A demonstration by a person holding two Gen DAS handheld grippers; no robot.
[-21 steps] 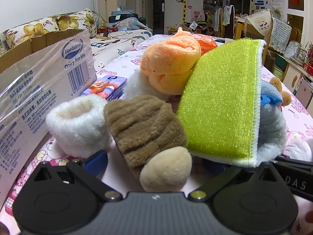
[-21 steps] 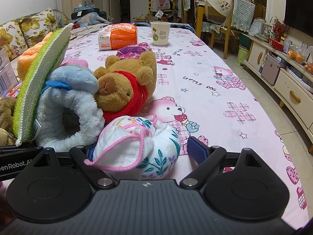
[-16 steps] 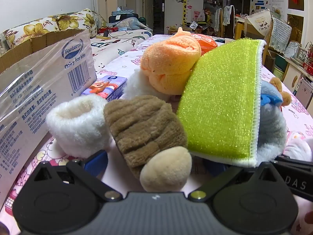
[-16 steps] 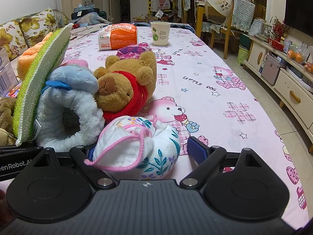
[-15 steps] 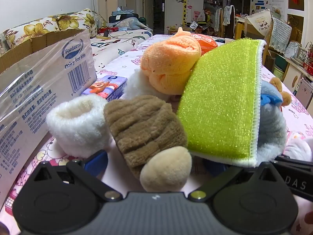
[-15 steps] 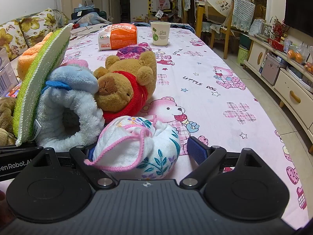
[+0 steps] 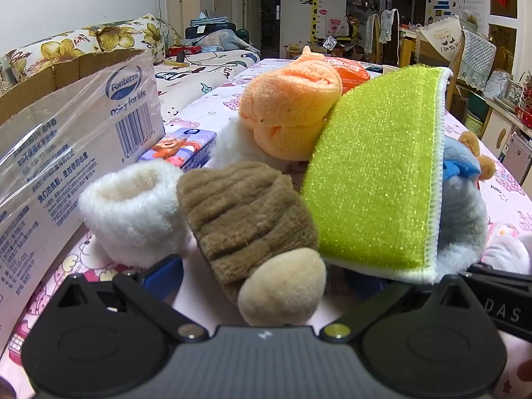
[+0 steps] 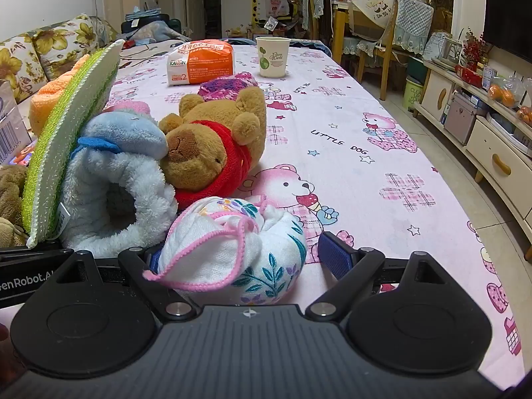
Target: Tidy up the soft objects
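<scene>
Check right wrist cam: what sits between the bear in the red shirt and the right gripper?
Right wrist view: a white floral cloth bundle lies between the bear and the open right gripper, inside its fingers' span.

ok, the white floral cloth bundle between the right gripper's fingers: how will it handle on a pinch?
The floral cloth bundle looks like thin knotted fabric, so it probably squashes and weighs little. Its rounded shape may roll if nudged. The loose pink-trimmed edge will likely flop or snag. The right gripper stands open around it.
</scene>
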